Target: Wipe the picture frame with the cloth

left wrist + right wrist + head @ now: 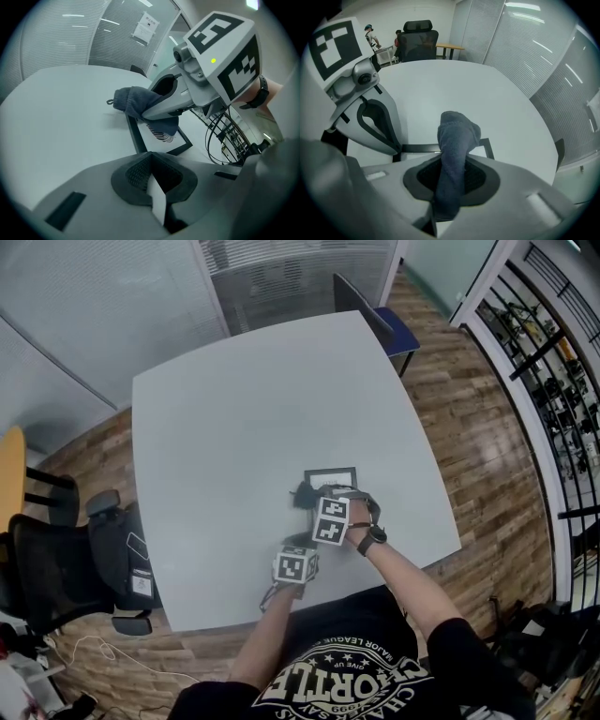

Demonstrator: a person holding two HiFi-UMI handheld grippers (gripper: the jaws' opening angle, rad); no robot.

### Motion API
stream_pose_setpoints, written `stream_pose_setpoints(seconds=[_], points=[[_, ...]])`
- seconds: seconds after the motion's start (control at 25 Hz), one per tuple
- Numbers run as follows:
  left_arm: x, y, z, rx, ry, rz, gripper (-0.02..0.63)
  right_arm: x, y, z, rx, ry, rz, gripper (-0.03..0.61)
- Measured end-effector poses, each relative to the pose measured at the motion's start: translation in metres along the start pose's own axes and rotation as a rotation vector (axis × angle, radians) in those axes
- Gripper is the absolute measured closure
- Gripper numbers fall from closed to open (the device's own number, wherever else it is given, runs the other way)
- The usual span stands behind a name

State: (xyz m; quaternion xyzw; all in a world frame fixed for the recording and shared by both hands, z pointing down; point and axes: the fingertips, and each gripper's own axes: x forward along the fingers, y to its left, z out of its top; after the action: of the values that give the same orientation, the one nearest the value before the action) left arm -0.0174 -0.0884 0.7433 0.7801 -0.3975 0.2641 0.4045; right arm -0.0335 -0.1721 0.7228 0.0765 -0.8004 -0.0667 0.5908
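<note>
The left gripper [151, 178] sits closest in, its forearm drawn back towards the body. Its jaws are clenched together on nothing, their tips at the near edge of the black-rimmed rectangular picture frame [333, 476]. The frame lies flat just ahead on the white table [244, 399]. Beyond it, the right forearm reaches forward, a black wristwatch [373, 538] on the wrist. The right gripper [454, 180] is clamped on a dark blue-grey cloth [457, 136], whose bunched end rests over the frame.

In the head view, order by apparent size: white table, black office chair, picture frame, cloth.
1. white table
2. black office chair
3. picture frame
4. cloth
Frame and cloth are partly hidden; that order is unsure.
</note>
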Motion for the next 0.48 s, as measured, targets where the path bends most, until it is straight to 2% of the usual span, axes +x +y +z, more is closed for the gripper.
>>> stream_pose_setpoints(seconds=[0.2, 0.48], points=[[-0.001, 0.000, 0.001, 0.008, -0.001, 0.002, 0.609, 0.014, 0.011, -0.010, -0.057, 0.052, 0.025, 0.500], [-0.001, 0.001, 0.000, 0.017, -0.006, 0.003, 0.609, 0.004, 0.005, -0.055, -0.038, 0.118, -0.006, 0.500]])
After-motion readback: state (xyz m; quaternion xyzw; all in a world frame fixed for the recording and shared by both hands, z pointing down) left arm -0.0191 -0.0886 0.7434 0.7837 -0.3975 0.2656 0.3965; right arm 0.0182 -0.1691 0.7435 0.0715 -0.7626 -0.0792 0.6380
